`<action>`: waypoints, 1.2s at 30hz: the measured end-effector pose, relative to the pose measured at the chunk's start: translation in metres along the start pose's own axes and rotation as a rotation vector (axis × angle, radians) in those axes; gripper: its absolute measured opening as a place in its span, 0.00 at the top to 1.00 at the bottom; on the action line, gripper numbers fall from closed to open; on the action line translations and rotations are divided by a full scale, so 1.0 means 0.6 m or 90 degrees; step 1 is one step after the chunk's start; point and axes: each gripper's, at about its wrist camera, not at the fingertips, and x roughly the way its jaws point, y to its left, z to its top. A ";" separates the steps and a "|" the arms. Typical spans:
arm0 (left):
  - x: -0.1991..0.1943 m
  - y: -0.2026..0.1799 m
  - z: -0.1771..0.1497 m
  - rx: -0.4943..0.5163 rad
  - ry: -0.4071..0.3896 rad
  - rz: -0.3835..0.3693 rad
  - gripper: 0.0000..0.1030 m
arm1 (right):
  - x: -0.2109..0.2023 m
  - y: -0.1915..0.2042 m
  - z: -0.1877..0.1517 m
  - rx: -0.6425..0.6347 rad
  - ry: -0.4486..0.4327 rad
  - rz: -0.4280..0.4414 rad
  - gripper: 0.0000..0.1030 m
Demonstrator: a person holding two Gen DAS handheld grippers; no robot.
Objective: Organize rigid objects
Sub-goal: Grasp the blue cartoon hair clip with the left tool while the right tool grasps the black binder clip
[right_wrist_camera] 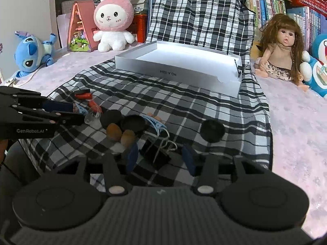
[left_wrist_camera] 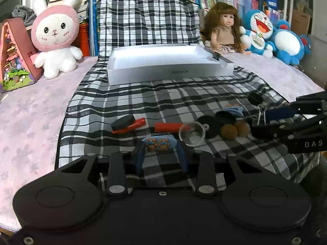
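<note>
Small objects lie on a checked cloth [left_wrist_camera: 184, 94]. In the left wrist view my left gripper [left_wrist_camera: 160, 146] is open around a blue hair clip with bears [left_wrist_camera: 159, 143]. Beside it are a clear funnel [left_wrist_camera: 192, 134], red pieces [left_wrist_camera: 167, 127], black discs [left_wrist_camera: 210, 125] and two brown nuts [left_wrist_camera: 229, 131]. In the right wrist view my right gripper [right_wrist_camera: 160, 155] is open around a black binder clip [right_wrist_camera: 155, 153]. A second blue clip [right_wrist_camera: 153, 121], nuts [right_wrist_camera: 113, 131] and a black disc [right_wrist_camera: 212, 130] lie near. The white box [right_wrist_camera: 177, 73] stands empty behind.
A pink bunny plush [left_wrist_camera: 55, 34], a toy house [left_wrist_camera: 14, 55], a doll [right_wrist_camera: 282, 47], Doraemon plushes [left_wrist_camera: 271, 36] and a Stitch plush [right_wrist_camera: 32, 53] ring the table. Books line the back. The left gripper shows in the right wrist view [right_wrist_camera: 75, 111].
</note>
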 end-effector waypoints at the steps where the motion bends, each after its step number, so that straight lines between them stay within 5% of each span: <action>1: -0.002 -0.001 -0.001 0.004 0.002 0.000 0.68 | -0.003 -0.002 -0.002 -0.003 0.002 -0.005 0.38; 11: -0.013 -0.001 -0.006 -0.008 -0.036 0.090 0.61 | -0.010 -0.040 -0.008 0.057 0.012 -0.079 0.37; 23: 0.016 0.002 -0.003 -0.097 -0.048 0.104 0.53 | -0.005 -0.022 -0.001 0.124 -0.013 -0.054 0.37; 34: 0.026 0.003 0.010 -0.159 -0.056 0.074 0.55 | 0.012 -0.015 0.002 0.160 -0.025 -0.096 0.37; 36: 0.031 0.003 0.011 -0.165 -0.052 0.075 0.63 | 0.013 -0.013 0.001 0.160 -0.023 -0.099 0.45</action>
